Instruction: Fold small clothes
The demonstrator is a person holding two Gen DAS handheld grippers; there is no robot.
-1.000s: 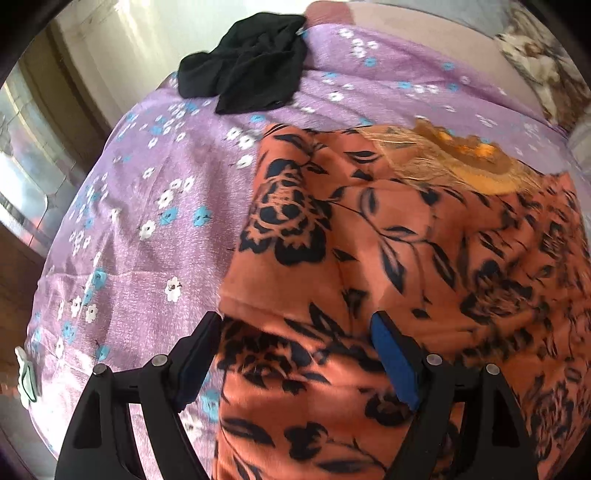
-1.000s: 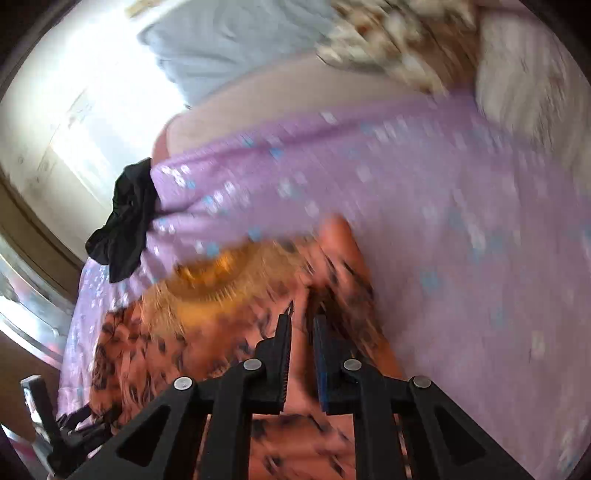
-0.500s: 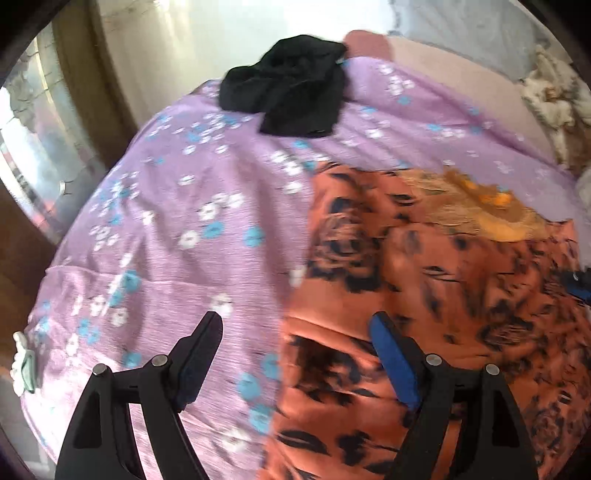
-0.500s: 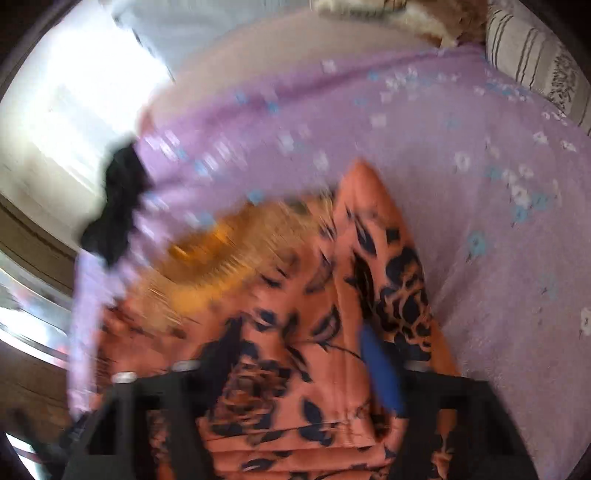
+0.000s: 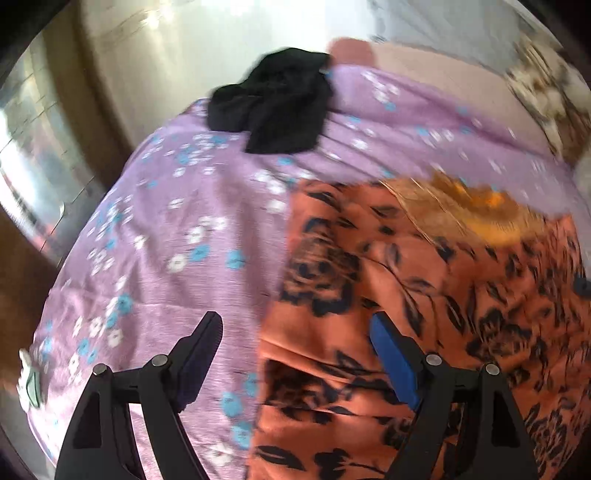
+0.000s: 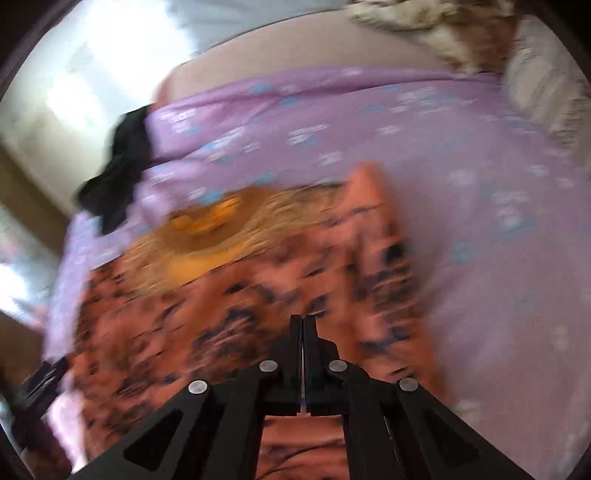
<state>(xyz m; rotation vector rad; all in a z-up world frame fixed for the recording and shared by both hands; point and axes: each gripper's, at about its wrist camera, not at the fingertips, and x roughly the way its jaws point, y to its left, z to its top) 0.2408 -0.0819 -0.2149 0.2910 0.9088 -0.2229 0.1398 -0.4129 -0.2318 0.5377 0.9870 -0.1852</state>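
The left tongs [image 5: 295,328] stand spread wide above the bed, pinching nothing: one finger hangs over the purple flowered bedsheet [image 5: 177,236], the blue-padded finger over the near left edge of the orange floral garment [image 5: 424,295], so that edge runs up between them. The right tongs [image 6: 303,321] are pressed together, having just been closing; the view there is badly blurred and no cloth shows between the pads, though they sit low over the garment [image 6: 221,325] near its middle.

The orange garment with dark flower print lies spread on the bedsheet, its gold embroidered neckline [image 5: 472,210] at the far end from both tongs. A narrow part of it reaches farther up the sheet at its right side in the right wrist view. Beyond the garment's far left corner, well apart from it, a crumpled black cloth [image 5: 277,107] lies at the sheet's edge. Past the garment's far end the sheet gives way to a plain pinkish mattress strip [image 6: 295,59], and a brown-and-white patterned blanket [image 6: 443,33] lies at the far right.
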